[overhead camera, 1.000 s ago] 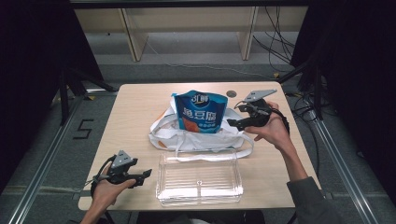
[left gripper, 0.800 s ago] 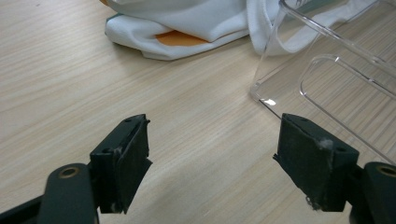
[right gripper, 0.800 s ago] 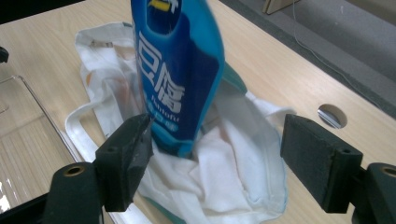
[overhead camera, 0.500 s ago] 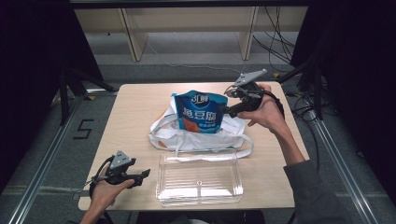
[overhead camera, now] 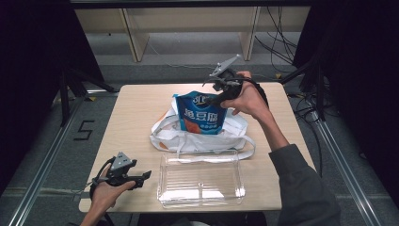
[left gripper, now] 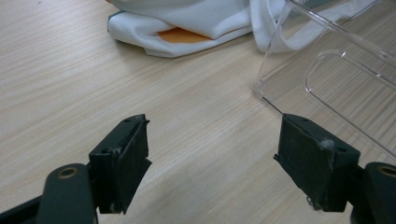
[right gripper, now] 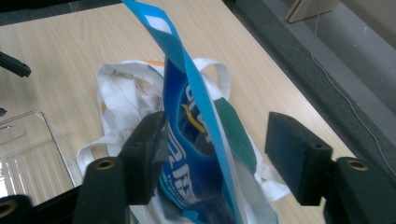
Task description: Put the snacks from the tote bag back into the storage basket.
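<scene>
Right gripper view showed the blue bag's [right gripper: 196, 140] top edge between the right hand-held gripper's [right gripper: 219, 144] closing, unclamped jaws; bag stood in the white tote [overhead camera: 197, 136] on the worktop [overhead camera: 136, 117]. Since earlier, that gripper rose to the bag's top. Left hand-held gripper [left gripper: 212, 158] was spread, unmoved.

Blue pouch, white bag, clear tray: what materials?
Blue pouch: likely glossy printed plastic film; thin edge, sheen. White bag: soft woven or non-woven fabric, matte; it folds and slumps, with strap handles. Clear tray: rigid transparent plastic; the table grain shows through.
</scene>
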Demonstrator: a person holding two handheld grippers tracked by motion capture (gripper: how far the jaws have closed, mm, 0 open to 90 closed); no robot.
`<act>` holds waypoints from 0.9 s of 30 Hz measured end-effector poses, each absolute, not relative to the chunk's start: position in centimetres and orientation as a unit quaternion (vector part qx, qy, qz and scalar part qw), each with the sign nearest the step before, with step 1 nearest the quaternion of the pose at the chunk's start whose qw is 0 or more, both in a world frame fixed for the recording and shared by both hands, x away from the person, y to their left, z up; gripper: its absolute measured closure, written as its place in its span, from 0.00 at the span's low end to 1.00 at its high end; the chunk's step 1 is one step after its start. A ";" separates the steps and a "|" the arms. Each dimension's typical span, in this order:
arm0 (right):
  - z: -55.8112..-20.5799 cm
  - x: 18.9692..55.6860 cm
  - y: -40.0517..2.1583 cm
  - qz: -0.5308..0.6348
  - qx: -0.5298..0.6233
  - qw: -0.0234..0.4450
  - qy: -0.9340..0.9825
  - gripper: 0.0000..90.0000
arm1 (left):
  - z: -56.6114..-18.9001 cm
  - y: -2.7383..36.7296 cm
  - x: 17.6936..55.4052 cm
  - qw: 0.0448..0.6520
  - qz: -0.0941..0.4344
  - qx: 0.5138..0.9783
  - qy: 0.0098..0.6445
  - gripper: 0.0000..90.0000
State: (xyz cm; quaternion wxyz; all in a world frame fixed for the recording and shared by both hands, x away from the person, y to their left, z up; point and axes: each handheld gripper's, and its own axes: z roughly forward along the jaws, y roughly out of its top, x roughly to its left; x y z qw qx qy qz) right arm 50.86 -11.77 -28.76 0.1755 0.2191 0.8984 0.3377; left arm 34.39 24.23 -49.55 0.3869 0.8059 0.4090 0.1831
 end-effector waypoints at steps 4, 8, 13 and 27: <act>-28.5 51.5 -10.6 0.322 0.218 0.163 0.907 0.55 | -49.6 24.2 34.4 0.392 0.181 0.803 0.411 0.27; -28.5 52.2 -10.1 0.311 0.200 0.161 0.915 0.63 | -49.5 24.3 34.4 0.392 0.180 0.803 0.412 0.27; -28.8 52.7 -9.4 0.295 0.196 0.142 0.924 0.73 | -49.6 24.3 34.4 0.394 0.179 0.799 0.417 0.27; -28.7 53.6 -7.6 0.232 0.178 0.150 0.944 0.97 | -49.5 24.4 34.4 0.387 0.181 0.805 0.412 0.27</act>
